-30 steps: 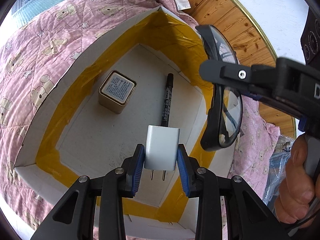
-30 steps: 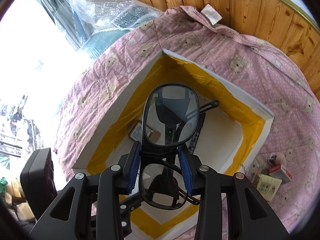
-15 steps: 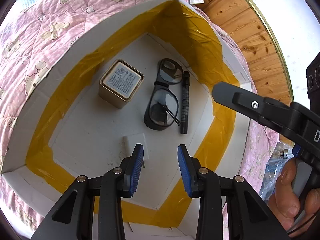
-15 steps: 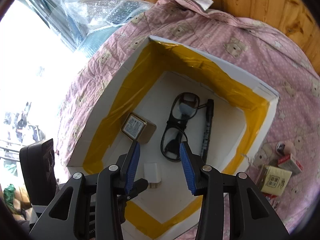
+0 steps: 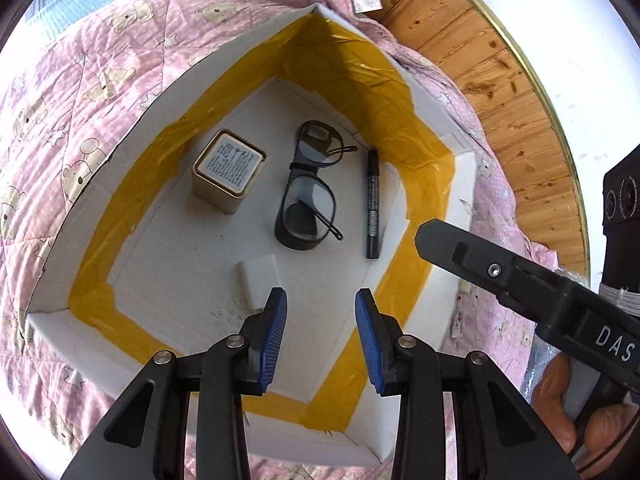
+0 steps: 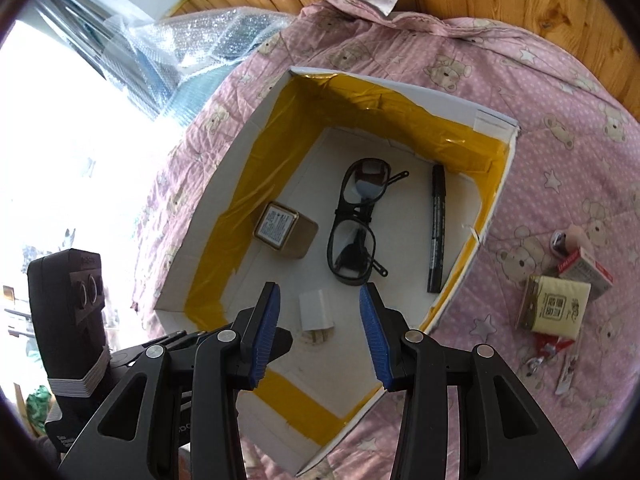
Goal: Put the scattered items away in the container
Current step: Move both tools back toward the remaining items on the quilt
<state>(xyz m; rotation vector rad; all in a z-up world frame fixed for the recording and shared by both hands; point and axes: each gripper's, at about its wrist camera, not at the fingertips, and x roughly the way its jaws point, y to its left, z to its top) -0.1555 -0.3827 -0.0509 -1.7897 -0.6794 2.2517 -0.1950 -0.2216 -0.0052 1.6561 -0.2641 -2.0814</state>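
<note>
A white box with yellow tape on its inner walls point(image 5: 132, 216) point(image 6: 248, 184) sits on a pink quilt. On its floor lie a gold tin point(image 5: 229, 171) point(image 6: 286, 230), black glasses point(image 5: 310, 192) point(image 6: 356, 228), a black marker point(image 5: 373, 204) point(image 6: 437, 230) and a white charger plug point(image 5: 262, 278) point(image 6: 316, 312). My left gripper point(image 5: 320, 336) hangs open above the box's near end, nothing between its blue pads. My right gripper point(image 6: 320, 334) is open too, above the same end; its black finger point(image 5: 500, 272) crosses the left wrist view at right.
On the quilt right of the box lie a yellow packet point(image 6: 554, 308), a small red-and-white box point(image 6: 588, 270) and other small bits. Bubble wrap point(image 6: 208, 44) lies beyond the quilt's far left. Wooden floor point(image 5: 492, 68) runs behind. A hand point(image 5: 568, 412) holds the right gripper's handle.
A second ago the left gripper held the charger and the right held the glasses; both jaws opened and the two things now lie in the box. Both grippers have pulled back and up.
</note>
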